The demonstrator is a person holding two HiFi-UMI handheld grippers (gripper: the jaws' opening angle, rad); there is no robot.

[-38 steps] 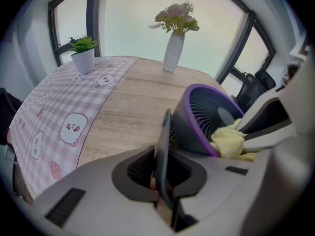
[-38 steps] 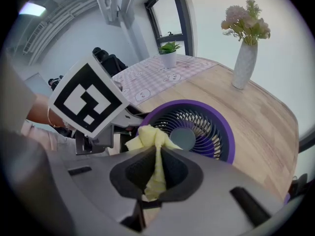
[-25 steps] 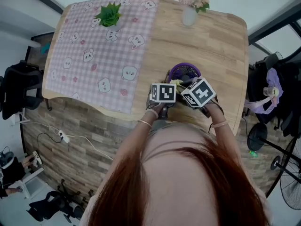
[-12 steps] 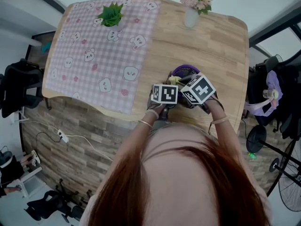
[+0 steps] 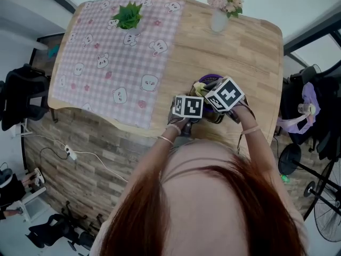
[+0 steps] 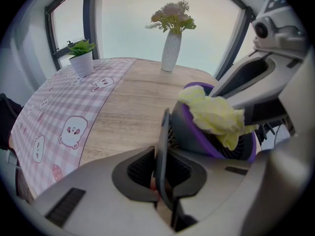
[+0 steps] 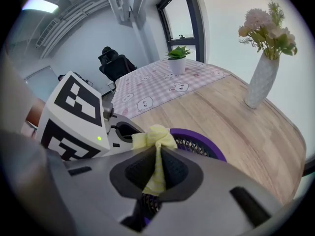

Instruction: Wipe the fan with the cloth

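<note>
A small purple fan [image 5: 209,80] stands on the wooden table [image 5: 250,52], mostly hidden under my two grippers in the head view. My left gripper [image 6: 160,168] is shut on a thin dark edge of the fan [image 6: 197,136] and steadies it. A crumpled yellow cloth [image 6: 214,117] lies against the fan's purple rim and grille. My right gripper [image 7: 156,168] is shut on that cloth [image 7: 153,136], just above the fan's grille [image 7: 197,145]. The left gripper's marker cube [image 7: 74,117] sits close beside it.
A white vase of flowers [image 5: 218,16] stands at the table's far edge. A small potted plant [image 5: 127,16] sits on the pink checked tablecloth [image 5: 117,52] to the left. The table's near edge is right below the grippers. Chairs and a bicycle surround the table.
My right gripper has slid the cloth a little farther away across the fan and now covers more of it. The left gripper has stayed put on the fan.
</note>
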